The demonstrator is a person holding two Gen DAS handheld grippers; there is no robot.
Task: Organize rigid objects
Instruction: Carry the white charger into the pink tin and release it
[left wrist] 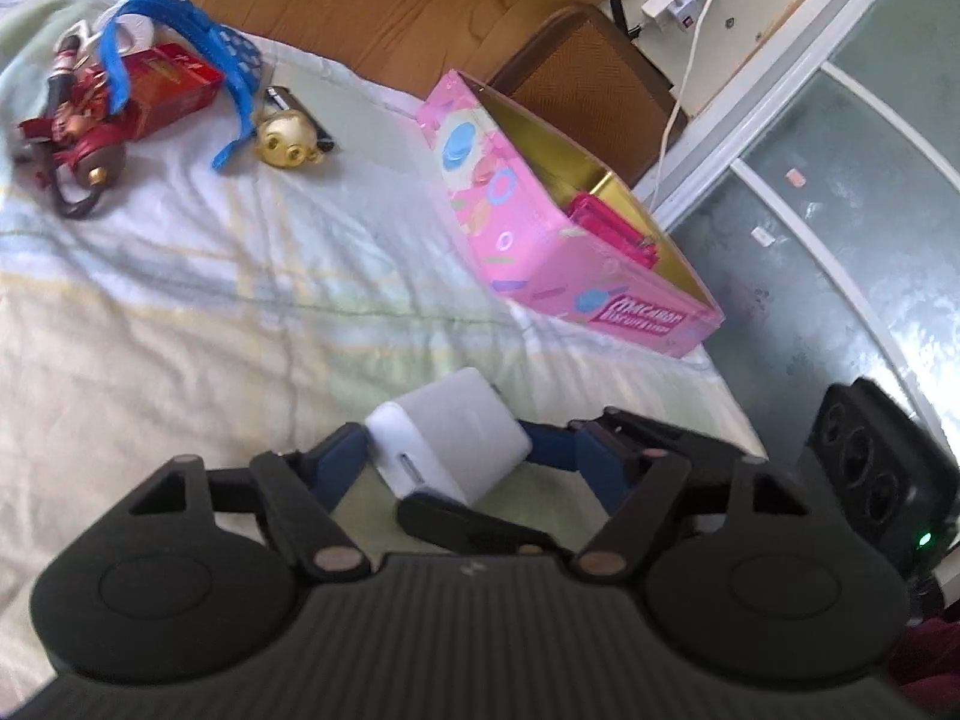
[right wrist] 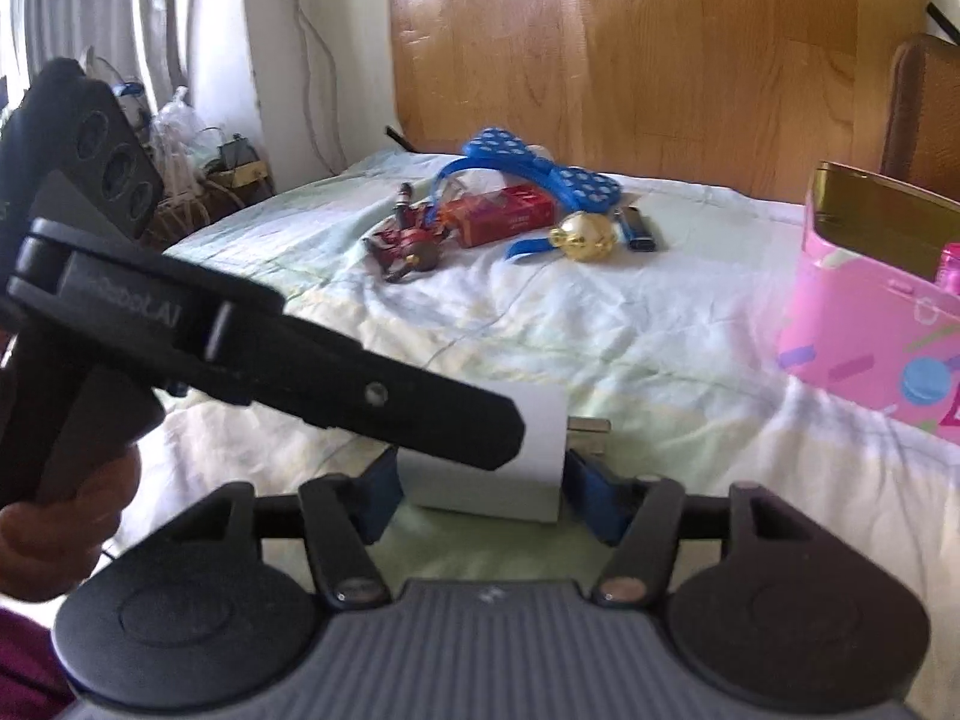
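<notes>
A white plug-in charger cube (left wrist: pixel 447 441) (right wrist: pixel 498 456) sits low over the bed sheet (left wrist: pixel 210 300), its prongs pointing away. My right gripper (right wrist: pixel 480 474) is shut on it, a blue pad against each side. My left gripper (left wrist: pixel 468 450) stands open around the same cube, with its right pad clear of it. From the left of the right wrist view, one left finger (right wrist: pixel 420 420) crosses in front of the cube. The open pink box (left wrist: pixel 540 240) (right wrist: pixel 870 348) holds a pink item (left wrist: pixel 612 228). A red box (left wrist: pixel 174 84), a gold figure (left wrist: pixel 288 138), a red toy (left wrist: pixel 72 132) and a lighter (right wrist: pixel 636 228) lie far back.
A blue polka-dot bow band (left wrist: pixel 180 12) drapes over the far pile. A wooden headboard (right wrist: pixel 660 60) backs the bed. A brown chair (left wrist: pixel 588 78), a power strip (left wrist: pixel 678 0) and a glass door (left wrist: pixel 840 210) stand beyond the bed's right edge. A hand (right wrist: pixel 66 516) grips the left handle.
</notes>
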